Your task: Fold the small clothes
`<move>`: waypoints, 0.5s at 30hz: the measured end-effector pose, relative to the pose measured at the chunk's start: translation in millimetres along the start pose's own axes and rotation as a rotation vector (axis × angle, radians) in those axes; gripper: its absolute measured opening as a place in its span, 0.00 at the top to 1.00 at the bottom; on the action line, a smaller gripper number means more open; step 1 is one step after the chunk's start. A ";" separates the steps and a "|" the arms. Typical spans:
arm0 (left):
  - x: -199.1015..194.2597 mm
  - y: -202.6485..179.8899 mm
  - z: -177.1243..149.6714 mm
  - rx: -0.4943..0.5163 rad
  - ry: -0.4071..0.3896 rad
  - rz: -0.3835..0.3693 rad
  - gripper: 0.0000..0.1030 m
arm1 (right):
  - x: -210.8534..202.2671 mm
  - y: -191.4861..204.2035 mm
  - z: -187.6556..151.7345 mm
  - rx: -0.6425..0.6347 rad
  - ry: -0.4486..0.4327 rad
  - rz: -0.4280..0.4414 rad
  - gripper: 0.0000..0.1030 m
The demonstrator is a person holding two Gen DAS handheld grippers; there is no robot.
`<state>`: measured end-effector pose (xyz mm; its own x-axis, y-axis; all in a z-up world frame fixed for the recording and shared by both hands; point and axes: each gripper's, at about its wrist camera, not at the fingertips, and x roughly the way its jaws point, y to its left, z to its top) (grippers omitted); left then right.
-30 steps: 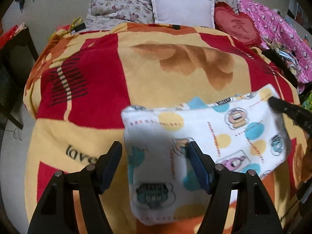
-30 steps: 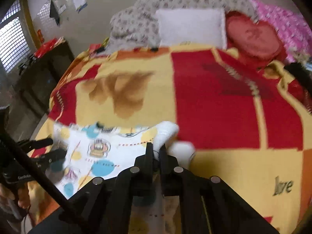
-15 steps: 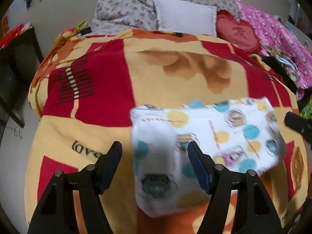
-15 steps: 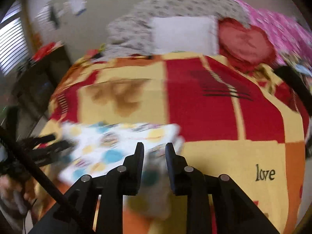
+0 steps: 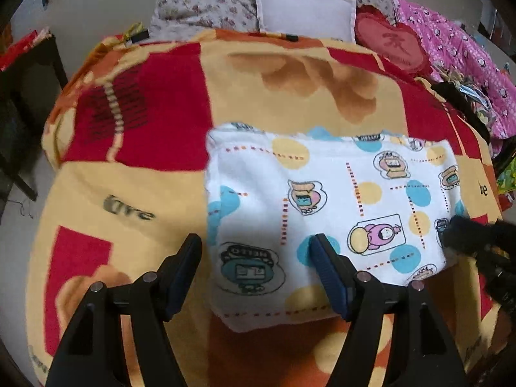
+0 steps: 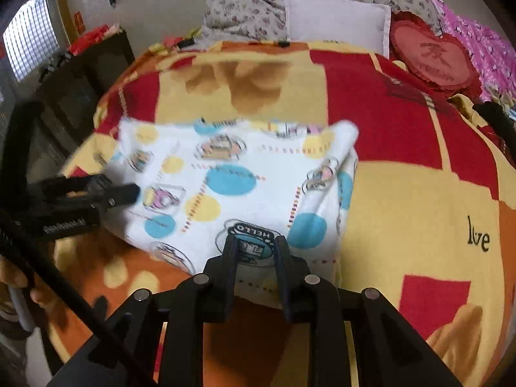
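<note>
White flannel printed with blue and yellow dots and cartoon figures, the small folded garment (image 5: 325, 206) lies flat on the red, yellow and orange fleece blanket (image 5: 135, 167) covering the bed, near its front edge. One cartoon badge on the cloth reads "HELLO" (upside down in the left wrist view, upright in the right). The blanket carries the word "love" in dark letters beside the cloth. The left gripper (image 5: 256, 258) hovers over the garment's near left corner with its blue-padded fingers spread wide, holding nothing. The right gripper (image 6: 256, 246) sits above the "HELLO" badge with its fingers slightly parted and nothing between them. Behind, a pale square pillow (image 5: 304, 11) leans against floral bedding, next to a red heart-shaped cushion (image 6: 432, 56) bearing a character I cannot read.
</note>
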<state>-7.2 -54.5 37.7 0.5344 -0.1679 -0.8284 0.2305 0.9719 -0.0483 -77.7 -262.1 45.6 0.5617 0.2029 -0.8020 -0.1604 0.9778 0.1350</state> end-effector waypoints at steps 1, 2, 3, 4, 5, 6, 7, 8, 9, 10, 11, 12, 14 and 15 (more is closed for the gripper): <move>-3.9 1.0 -0.2 -0.001 -0.009 0.004 0.32 | -4.5 1.1 2.2 -0.002 -0.012 0.004 0.76; -8.7 3.4 -0.7 -0.010 -0.015 0.005 0.32 | -8.7 3.7 6.3 -0.009 -0.026 0.006 0.73; -12.0 5.3 -1.6 -0.019 -0.020 0.003 0.32 | -9.4 7.6 10.2 -0.015 -0.034 0.005 0.69; -15.8 8.0 -3.3 -0.030 -0.025 -0.001 0.32 | -8.8 11.1 15.1 -0.023 -0.040 0.001 0.69; -17.5 10.5 -4.2 -0.036 -0.028 -0.001 0.32 | -6.6 14.7 19.6 -0.030 -0.043 -0.004 0.69; -18.0 12.7 -5.5 -0.042 -0.029 0.004 0.31 | -4.1 17.4 23.4 -0.032 -0.046 -0.004 0.69; -17.7 15.0 -7.4 -0.048 -0.029 0.016 0.31 | 0.5 18.9 29.3 -0.029 -0.048 0.002 0.69; -16.3 17.0 -9.0 -0.051 -0.027 0.026 0.31 | 6.0 19.8 35.1 -0.023 -0.045 0.006 0.69; -14.5 18.5 -9.8 -0.052 -0.025 0.030 0.31 | 12.4 20.3 40.9 -0.017 -0.041 0.002 0.69; -13.0 19.7 -11.1 -0.053 -0.023 0.035 0.31 | 15.5 22.1 43.4 -0.016 -0.041 -0.006 0.69; -10.7 21.4 -12.5 -0.057 -0.019 0.040 0.31 | 20.8 23.4 47.9 -0.017 -0.040 -0.013 0.69; -8.7 23.0 -13.7 -0.062 -0.015 0.039 0.29 | 25.7 23.9 52.0 -0.010 -0.038 -0.004 0.69; -3.4 26.4 -13.9 -0.078 -0.005 0.027 0.27 | 37.2 23.8 58.9 0.011 -0.029 0.014 0.69; -1.5 27.5 -14.0 -0.083 -0.005 0.025 0.25 | 43.8 23.1 61.3 0.017 -0.018 0.008 0.69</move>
<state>-13.0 -25.2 29.9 0.5436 -0.1442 -0.8269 0.1492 0.9860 -0.0739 -7.1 -227.4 49.2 0.5750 0.2118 -0.7902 -0.1512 0.9768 0.1517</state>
